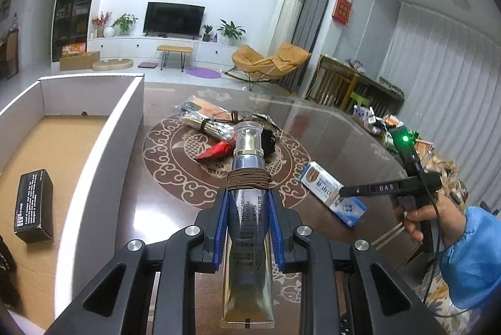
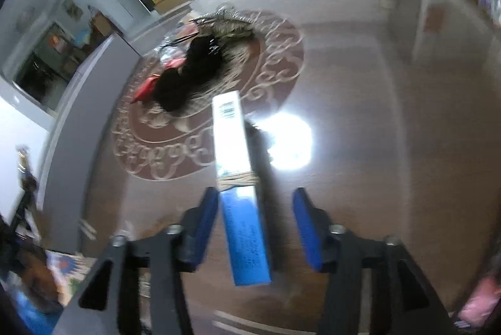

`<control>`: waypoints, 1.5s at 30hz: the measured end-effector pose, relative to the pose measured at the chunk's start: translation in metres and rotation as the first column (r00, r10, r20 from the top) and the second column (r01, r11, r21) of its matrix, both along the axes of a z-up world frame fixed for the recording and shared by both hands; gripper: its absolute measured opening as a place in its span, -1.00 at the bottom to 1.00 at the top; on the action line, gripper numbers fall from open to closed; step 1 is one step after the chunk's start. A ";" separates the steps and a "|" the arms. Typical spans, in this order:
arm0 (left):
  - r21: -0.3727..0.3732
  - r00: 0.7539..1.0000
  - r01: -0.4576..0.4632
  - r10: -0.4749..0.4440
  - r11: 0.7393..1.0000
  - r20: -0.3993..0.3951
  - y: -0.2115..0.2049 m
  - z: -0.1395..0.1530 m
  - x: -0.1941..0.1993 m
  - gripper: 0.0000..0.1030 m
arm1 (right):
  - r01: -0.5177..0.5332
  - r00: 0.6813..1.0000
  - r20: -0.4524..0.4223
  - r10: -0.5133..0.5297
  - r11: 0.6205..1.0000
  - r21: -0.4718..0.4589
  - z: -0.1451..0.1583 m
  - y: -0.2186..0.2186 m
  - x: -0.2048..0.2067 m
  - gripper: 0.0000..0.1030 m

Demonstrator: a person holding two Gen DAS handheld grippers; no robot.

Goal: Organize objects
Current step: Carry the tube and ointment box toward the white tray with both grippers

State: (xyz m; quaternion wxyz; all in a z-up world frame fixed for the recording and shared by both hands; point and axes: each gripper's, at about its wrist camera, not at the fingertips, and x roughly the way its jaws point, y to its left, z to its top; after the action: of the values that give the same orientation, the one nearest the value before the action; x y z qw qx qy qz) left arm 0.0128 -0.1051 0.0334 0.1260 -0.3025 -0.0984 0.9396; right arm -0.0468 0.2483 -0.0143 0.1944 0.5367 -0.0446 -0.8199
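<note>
The table (image 1: 328, 128) is glossy dark brown with a pale scrollwork medallion (image 1: 175, 178) at its centre, and a ceiling light glares off it (blindingly so in the blurred right wrist view). Beyond lie a television (image 1: 174, 17), potted plants and a tan lounge chair (image 1: 269, 61). The left gripper (image 1: 249, 225) has its jaws closed on an eye cream tube (image 1: 249, 203), cap forward, cord wound round its neck, held above the table beside the open cardboard box (image 1: 94, 147) containing a black carton (image 1: 33, 205). The right gripper (image 2: 255, 219) has its jaws spread wide around a blue-and-white box (image 2: 238, 178) lying on the table, nearer the left finger.
</note>
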 end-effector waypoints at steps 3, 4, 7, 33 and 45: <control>0.014 1.000 -0.013 0.013 1.000 -0.004 -0.004 0.002 0.002 -0.53 | -0.095 0.994 -0.049 0.102 0.988 0.118 0.012 -0.024 0.005 0.59; 0.015 1.000 -0.014 0.014 1.000 -0.002 -0.005 0.002 0.002 -0.53 | -0.129 0.988 -0.061 0.141 0.977 0.170 0.011 -0.037 0.006 0.67; 0.013 1.000 -0.020 0.020 1.000 0.005 -0.009 0.003 0.006 -0.53 | -0.235 0.965 -0.037 0.258 0.924 0.302 -0.001 -0.076 0.002 0.66; 0.065 0.992 -0.122 0.123 0.990 -0.004 -0.076 0.029 0.044 -0.53 | -0.325 0.944 0.067 0.323 0.875 0.360 -0.008 -0.034 -0.031 -0.14; -0.016 0.938 -0.345 0.345 0.939 0.017 -0.188 0.047 0.080 -0.53 | -0.395 0.919 -0.072 0.388 0.908 -0.140 0.100 -0.175 0.020 -0.14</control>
State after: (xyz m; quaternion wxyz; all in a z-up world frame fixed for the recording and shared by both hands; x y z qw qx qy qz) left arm 0.0927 -0.2931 0.0803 -0.0433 -0.2906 -0.1452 0.9448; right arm -0.0264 0.0732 0.0854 0.3958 0.5007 0.0060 -0.7698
